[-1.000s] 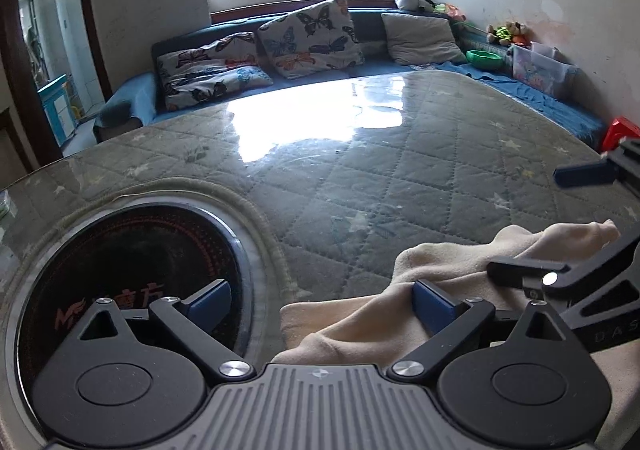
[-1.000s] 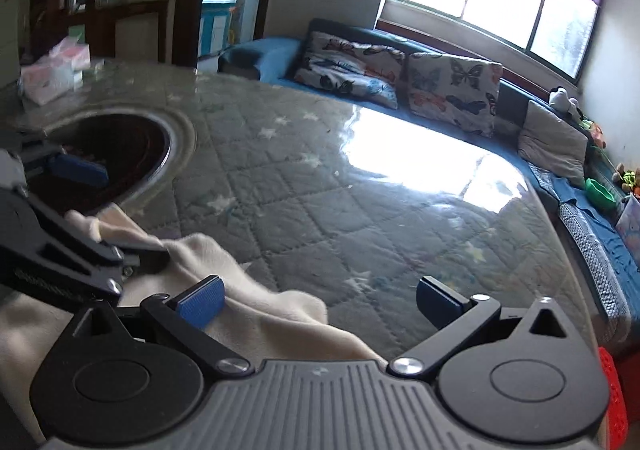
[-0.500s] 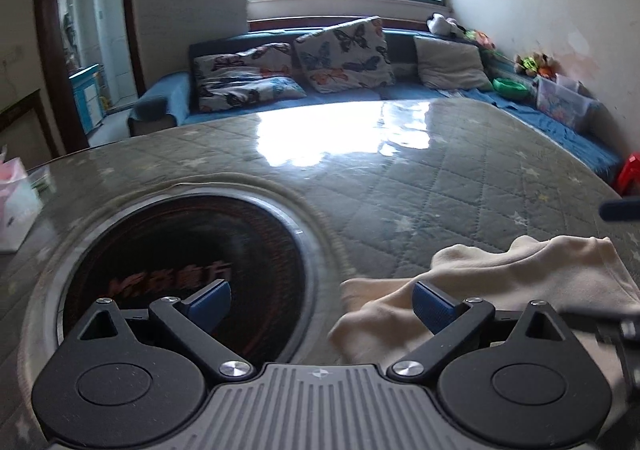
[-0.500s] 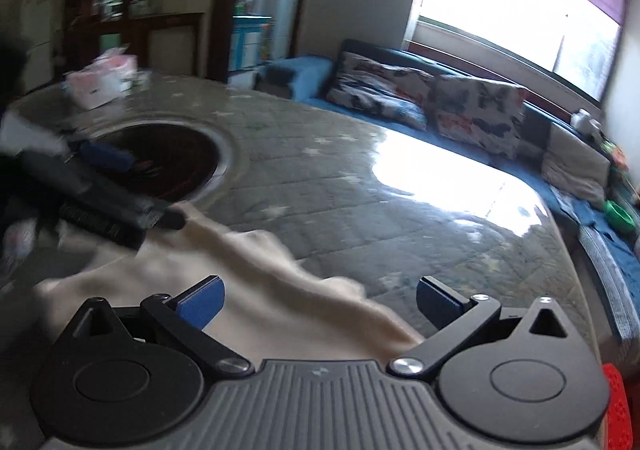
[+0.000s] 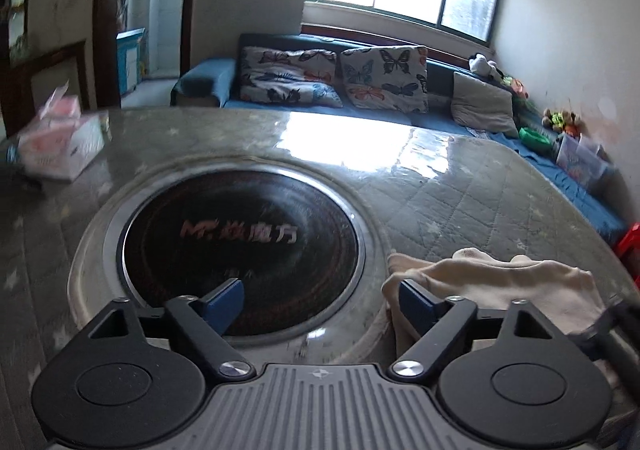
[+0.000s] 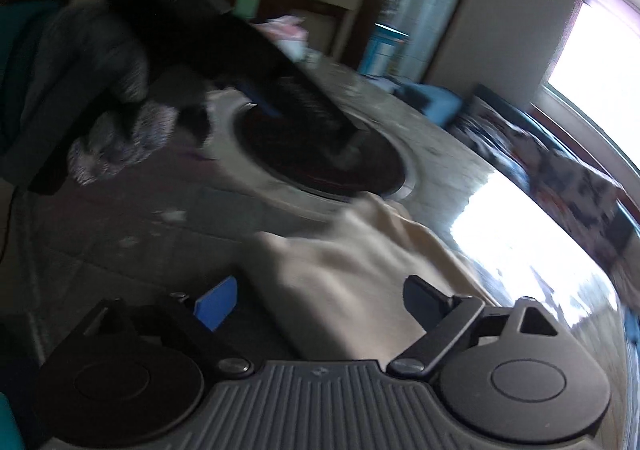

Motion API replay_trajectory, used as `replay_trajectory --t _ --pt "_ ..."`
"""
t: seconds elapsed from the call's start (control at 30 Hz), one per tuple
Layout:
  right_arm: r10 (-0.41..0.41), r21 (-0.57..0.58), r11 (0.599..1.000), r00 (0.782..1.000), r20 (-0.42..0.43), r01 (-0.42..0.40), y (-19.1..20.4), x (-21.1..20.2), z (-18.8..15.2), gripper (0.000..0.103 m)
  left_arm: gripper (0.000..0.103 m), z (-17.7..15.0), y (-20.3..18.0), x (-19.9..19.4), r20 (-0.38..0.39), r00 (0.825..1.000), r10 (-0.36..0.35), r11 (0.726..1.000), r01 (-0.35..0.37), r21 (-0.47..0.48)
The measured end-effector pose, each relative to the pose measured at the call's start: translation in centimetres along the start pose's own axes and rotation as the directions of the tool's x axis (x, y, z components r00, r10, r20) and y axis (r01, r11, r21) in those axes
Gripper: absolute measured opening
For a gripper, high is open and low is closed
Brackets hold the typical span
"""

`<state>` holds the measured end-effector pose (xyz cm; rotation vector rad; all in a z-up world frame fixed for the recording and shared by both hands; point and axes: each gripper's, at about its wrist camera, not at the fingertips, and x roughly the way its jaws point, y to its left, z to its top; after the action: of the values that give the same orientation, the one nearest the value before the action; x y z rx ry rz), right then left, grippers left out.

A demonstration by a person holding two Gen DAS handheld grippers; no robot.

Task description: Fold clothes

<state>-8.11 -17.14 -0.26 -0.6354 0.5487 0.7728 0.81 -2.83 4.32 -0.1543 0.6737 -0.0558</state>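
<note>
A cream garment (image 5: 500, 282) lies crumpled on the quilted table cover, just right of the round black hob (image 5: 240, 242). My left gripper (image 5: 320, 302) hovers over the hob's near rim. Its jaws are closing with nothing between them, and its right pad (image 5: 416, 304) is at the cloth's left edge. In the blurred, tilted right wrist view the garment (image 6: 352, 266) spreads under and between the jaws of my right gripper (image 6: 318, 304). Those jaws are closing too, and the pads are not pressing on the cloth. The left gripper (image 6: 240, 61) and the hand holding it (image 6: 112, 97) show over the hob.
A pink and white tissue box (image 5: 60, 141) sits at the table's far left. Beyond the table a blue sofa (image 5: 208, 81) carries butterfly cushions (image 5: 380, 77) under a bright window. Toys and a clear box (image 5: 580, 157) line the right wall.
Both grippers have swung left across the table. The hob now fills the left view, with the garment off to the right. The right gripper has rolled, tilting its view. Both pairs of jaws look slightly narrower.
</note>
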Motion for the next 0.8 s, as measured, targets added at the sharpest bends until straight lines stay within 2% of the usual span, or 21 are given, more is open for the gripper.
replay_trajectory --t 0.1,0.17,0.23,0.27,0.33,0.4,0.47,0.63,0.8 --pt "0.007 -0.056 0.998 1.0 -0.019 -0.008 1.6 1.1 0.7 0.073 0.075 -0.3 1.0 -0.3 -0.032 0.999 -0.038 0.996 0.035 -0.085" --pt "0.004 -0.072 0.997 1.0 -0.016 -0.005 2.1 1.6 1.0 0.07 0.074 -0.4 1.4 -0.2 -0.055 0.996 -0.073 0.988 0.065 -0.139" --pt "0.002 -0.075 0.997 1.0 -0.021 -0.003 2.2 1.8 1.3 0.052 0.073 -0.5 1.6 -0.2 -0.071 0.991 -0.113 0.98 0.1 -0.171" --pt "-0.001 -0.068 0.998 1.0 -0.03 -0.002 2.1 1.9 1.5 0.043 0.074 -0.6 1.5 -0.2 -0.076 0.989 -0.131 0.976 0.115 -0.183" --pt "0.015 -0.022 1.0 0.999 -0.043 -0.016 1.4 2.0 1.5 0.04 0.074 -0.8 1.3 -0.3 -0.079 0.985 -0.155 0.971 0.137 -0.197" --pt "0.032 0.024 0.999 0.999 -0.039 -0.031 0.7 1.7 1.4 0.028 0.074 -1.0 1.1 -0.2 -0.087 0.98 -0.181 0.962 0.158 -0.222" --pt "0.056 0.091 0.994 0.998 -0.02 -0.054 -0.4 1.1 1.3 0.022 0.074 -1.1 1.1 0.1 -0.098 0.972 -0.213 0.948 0.182 -0.262" --pt "0.096 0.235 0.966 0.995 0.042 -0.103 -3.1 -0.8 1.4 0.017 0.075 -1.3 1.1 0.9 -0.118 0.949 -0.291 0.896 0.227 -0.38" --pt "0.105 0.296 0.947 0.99 0.091 -0.128 -4.8 -2.5 1.0 0.016 0.076 -1.5 0.3 2.1 -0.136 0.923 -0.361 0.842 0.259 -0.474"
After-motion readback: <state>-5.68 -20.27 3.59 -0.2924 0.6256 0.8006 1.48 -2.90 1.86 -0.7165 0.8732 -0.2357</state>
